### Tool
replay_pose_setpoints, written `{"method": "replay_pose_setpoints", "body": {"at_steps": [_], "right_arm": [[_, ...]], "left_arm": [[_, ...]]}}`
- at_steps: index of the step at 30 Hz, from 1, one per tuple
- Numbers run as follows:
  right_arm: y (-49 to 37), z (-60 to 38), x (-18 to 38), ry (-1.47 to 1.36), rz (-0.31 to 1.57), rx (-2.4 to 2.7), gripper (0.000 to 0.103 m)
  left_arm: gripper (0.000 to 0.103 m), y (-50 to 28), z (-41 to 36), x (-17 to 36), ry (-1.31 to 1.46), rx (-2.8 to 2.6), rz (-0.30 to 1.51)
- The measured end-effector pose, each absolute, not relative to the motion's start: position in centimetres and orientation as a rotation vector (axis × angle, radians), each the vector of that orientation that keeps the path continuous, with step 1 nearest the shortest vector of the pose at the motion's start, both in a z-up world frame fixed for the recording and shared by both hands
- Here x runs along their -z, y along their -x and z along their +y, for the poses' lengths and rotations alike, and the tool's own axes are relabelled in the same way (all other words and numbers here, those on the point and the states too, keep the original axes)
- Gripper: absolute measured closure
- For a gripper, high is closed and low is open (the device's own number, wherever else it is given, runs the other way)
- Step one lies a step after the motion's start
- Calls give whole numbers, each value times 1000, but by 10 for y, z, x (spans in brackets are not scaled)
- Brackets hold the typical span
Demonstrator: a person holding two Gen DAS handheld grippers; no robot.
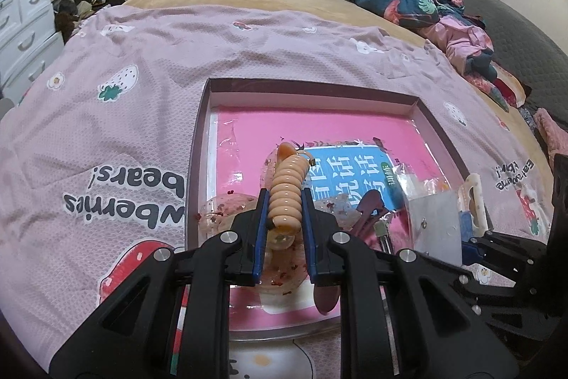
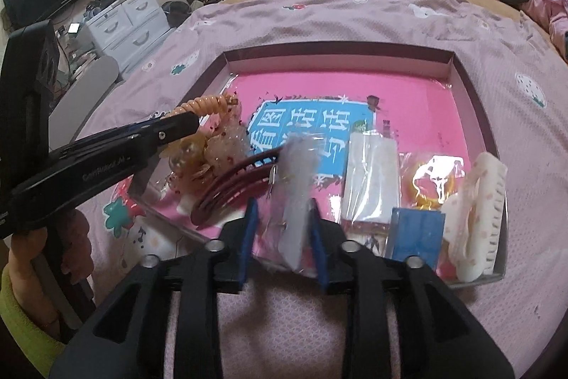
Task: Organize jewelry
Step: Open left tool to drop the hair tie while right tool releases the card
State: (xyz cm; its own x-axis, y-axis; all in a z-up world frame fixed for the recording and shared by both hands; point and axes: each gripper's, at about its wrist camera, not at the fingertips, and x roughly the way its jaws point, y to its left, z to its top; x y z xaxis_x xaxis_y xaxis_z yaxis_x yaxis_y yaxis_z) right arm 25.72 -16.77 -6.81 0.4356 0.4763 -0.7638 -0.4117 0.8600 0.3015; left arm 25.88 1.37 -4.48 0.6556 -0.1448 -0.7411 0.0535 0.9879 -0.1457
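A peach spiral hair tie [image 1: 285, 189] hangs stretched above the shallow box [image 1: 312, 86], whose floor is a glossy pink sheet. Below it lie clear, glitter-flecked hair ties [image 2: 227, 137]. A dark red hair clip [image 2: 227, 190] lies near the front edge. A small clear packet [image 2: 294, 198] stands tilted at the front wall (contents too blurred to tell). A cream claw clip [image 2: 474, 219] rests in the right front corner, a blue card [image 2: 417, 233] just beside it.

Hair clips [image 2: 472, 215] in tray [image 2: 475, 87], on bed [image 2: 355, 6]
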Motion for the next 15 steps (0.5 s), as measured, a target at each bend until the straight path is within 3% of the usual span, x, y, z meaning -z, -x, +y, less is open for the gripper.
{"method": "replay_pose_setpoints", "body": {"at_steps": [15], "right_arm": [[-232, -190, 44, -102, 928, -533, 53]], "left_arm": [[93, -248, 9, 33, 122, 128, 825]]}}
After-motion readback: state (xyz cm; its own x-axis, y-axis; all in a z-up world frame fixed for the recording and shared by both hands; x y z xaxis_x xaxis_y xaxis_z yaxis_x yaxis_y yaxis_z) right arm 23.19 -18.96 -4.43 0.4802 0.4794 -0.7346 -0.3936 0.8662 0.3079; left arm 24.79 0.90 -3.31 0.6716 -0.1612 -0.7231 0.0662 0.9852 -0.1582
